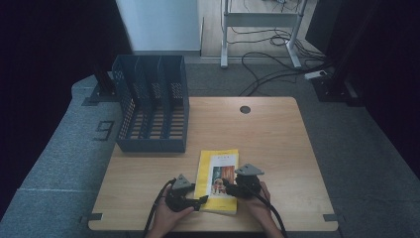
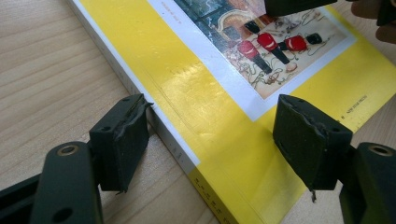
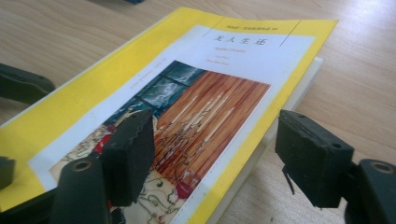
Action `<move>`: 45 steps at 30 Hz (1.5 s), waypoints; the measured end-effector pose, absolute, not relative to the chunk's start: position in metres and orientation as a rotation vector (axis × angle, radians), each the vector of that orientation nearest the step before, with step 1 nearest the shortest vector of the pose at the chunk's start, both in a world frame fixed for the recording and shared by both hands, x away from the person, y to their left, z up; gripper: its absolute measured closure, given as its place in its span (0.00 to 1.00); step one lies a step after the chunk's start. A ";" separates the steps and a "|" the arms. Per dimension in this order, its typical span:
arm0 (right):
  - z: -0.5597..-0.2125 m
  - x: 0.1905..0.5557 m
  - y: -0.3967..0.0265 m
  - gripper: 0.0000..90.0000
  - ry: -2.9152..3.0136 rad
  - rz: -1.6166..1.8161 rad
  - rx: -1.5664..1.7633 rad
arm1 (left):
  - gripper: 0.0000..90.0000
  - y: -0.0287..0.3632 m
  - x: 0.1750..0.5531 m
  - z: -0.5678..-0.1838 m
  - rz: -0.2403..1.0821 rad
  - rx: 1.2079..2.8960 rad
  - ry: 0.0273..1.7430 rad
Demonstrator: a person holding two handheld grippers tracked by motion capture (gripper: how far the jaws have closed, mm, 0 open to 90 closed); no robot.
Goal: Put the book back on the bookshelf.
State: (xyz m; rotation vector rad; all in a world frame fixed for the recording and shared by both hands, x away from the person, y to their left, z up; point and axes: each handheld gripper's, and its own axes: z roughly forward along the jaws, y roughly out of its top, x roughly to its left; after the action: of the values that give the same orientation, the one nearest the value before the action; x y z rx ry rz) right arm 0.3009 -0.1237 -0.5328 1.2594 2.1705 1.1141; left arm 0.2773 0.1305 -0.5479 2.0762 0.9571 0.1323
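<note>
Pale wooden table (image 1: 277, 144) on grey carpet (image 1: 54, 163), dark room beyond.

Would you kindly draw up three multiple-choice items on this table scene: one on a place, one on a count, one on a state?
1. Where does the book lie?
A. Flat on the table, in front of the file rack
B. Upright in the file rack
C. On the floor

2. How many open slots does the file rack have?
A. One
B. Three
C. Six

3. How does the left gripper stand?
A. Shut on a pen
B. Open, one jaw at the book's spine side and the other over its cover
C. Shut on the file rack

Answers:
1 A, the yellow cover lies level on the table, nearer the person than the rack.
2 B, two dividers split it into three.
3 B, the left gripper view shows a wide gap between its jaws.
</note>
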 end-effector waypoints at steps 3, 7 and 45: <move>-0.535 0.304 -0.125 0.26 2.180 1.110 1.299 | 0.29 0.131 0.277 -0.548 0.132 2.076 0.957; -0.540 0.306 -0.124 0.22 2.203 1.098 1.344 | 0.29 0.130 0.277 -0.548 0.132 2.077 0.956; -0.520 0.299 -0.118 0.52 2.173 1.262 1.234 | 0.29 0.131 0.278 -0.548 0.129 2.076 0.956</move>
State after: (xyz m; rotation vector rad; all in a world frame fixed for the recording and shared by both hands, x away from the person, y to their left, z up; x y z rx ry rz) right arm 0.2985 -0.1183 -0.5205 1.2339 2.1730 1.2615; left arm 0.2776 0.1309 -0.5479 2.0760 0.9558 0.1293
